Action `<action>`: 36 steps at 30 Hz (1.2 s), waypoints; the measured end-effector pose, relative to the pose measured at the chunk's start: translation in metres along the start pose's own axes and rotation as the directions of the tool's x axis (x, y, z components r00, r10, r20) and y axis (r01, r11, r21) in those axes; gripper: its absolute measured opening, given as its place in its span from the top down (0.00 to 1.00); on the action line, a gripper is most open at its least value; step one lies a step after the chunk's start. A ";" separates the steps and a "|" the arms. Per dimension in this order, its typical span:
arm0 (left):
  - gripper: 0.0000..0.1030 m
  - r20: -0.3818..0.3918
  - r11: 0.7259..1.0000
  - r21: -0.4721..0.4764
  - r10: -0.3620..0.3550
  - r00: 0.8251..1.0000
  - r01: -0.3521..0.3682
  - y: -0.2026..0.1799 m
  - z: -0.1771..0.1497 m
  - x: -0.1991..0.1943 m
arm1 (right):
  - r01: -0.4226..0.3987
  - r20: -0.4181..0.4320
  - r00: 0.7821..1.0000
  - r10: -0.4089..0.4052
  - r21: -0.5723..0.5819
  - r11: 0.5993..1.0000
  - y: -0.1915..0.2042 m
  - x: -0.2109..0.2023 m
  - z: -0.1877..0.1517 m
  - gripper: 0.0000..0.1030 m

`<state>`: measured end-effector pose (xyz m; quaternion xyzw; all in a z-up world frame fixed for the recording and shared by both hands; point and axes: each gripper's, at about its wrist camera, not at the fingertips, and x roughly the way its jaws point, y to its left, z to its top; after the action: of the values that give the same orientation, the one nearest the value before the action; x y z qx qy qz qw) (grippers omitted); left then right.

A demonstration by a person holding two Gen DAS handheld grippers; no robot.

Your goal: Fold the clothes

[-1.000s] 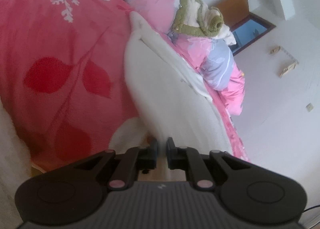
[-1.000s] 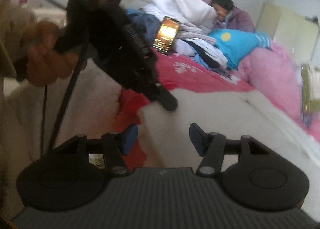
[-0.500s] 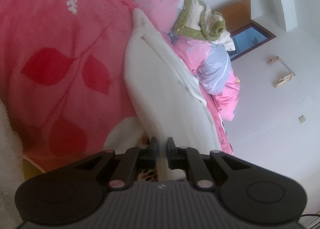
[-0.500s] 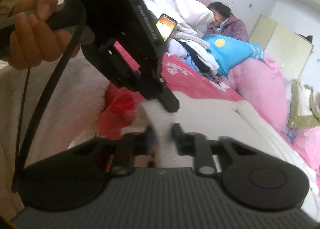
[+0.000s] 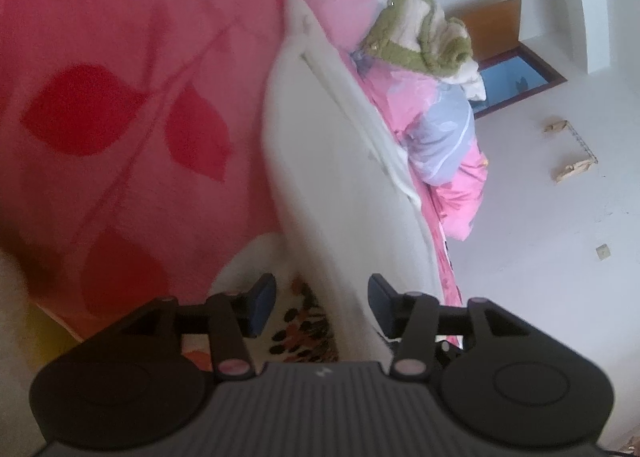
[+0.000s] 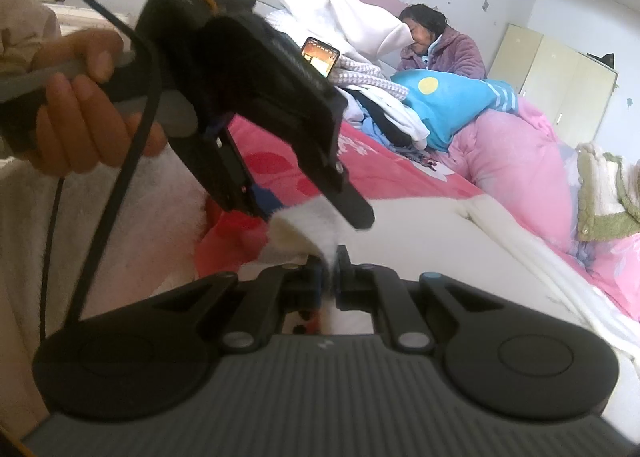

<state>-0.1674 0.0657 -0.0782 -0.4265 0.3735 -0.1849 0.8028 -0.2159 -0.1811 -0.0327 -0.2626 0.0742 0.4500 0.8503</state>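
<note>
A white fleece garment [image 5: 340, 161] lies stretched along the red-and-pink blanket [image 5: 120, 97] on the bed. In the left wrist view my left gripper [image 5: 322, 301] is at the garment's near end. Its jaws are opening, and the cloth runs between them without either pad pressing on it. In the right wrist view my right gripper [image 6: 330, 269] is shut on the raised corner of the white garment [image 6: 440, 249]. Just above it, the left gripper [image 6: 314, 213] is held by a hand [image 6: 80, 117], with the same corner between its spread fingers.
A person [image 6: 440, 45] sits at the head of the bed behind a pile of clothes with a blue garment [image 6: 452, 97] and a lit phone [image 6: 320, 57]. A pink quilt [image 6: 512, 161] and a green-and-cream fleece [image 5: 420, 41] lie beyond the white garment.
My right gripper went from open to shut on the garment's corner. My left gripper, shut on that corner before, has now spread its jaws and shifted slightly.
</note>
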 end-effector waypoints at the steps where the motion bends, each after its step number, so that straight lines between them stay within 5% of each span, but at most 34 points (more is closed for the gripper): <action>1: 0.56 -0.010 1.000 0.001 -0.001 1.000 0.001 0.000 0.001 0.003 | -0.004 0.004 1.000 0.004 0.007 1.000 -0.001 0.000 0.000 0.96; 3: 0.68 -0.029 1.000 -0.003 -0.012 1.000 0.012 0.001 0.003 0.008 | -0.015 0.013 1.000 0.015 0.024 1.000 -0.005 -0.001 0.001 0.96; 11: 0.85 -0.081 0.999 -0.036 -0.039 0.996 0.037 0.008 0.007 0.030 | -0.062 0.018 0.998 0.061 0.078 0.995 -0.012 0.000 -0.001 0.96; 20: 0.88 -0.088 0.999 -0.021 -0.028 0.996 0.026 0.009 0.006 0.031 | -0.173 0.003 0.983 0.182 0.331 0.928 -0.057 -0.022 -0.016 0.83; 25: 0.88 -0.096 1.000 -0.015 -0.021 0.995 0.019 0.008 0.007 0.030 | -0.080 -0.023 0.993 0.115 0.585 0.807 -0.125 -0.071 -0.040 0.75; 30: 0.88 -0.096 1.000 0.003 -0.004 0.995 0.005 0.006 0.006 0.029 | 0.107 -0.115 0.993 -0.025 0.792 0.602 -0.202 -0.144 -0.082 0.52; 36: 0.88 -0.093 1.000 0.023 0.017 0.996 -0.015 0.001 0.005 0.028 | 0.241 -0.218 0.971 -0.101 0.882 0.406 -0.245 -0.193 -0.135 0.52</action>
<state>-0.1454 0.0515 -0.0894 -0.4054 0.4119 -0.2022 0.7906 -0.1168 -0.5025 0.0147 0.1988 0.3313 0.2325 0.8926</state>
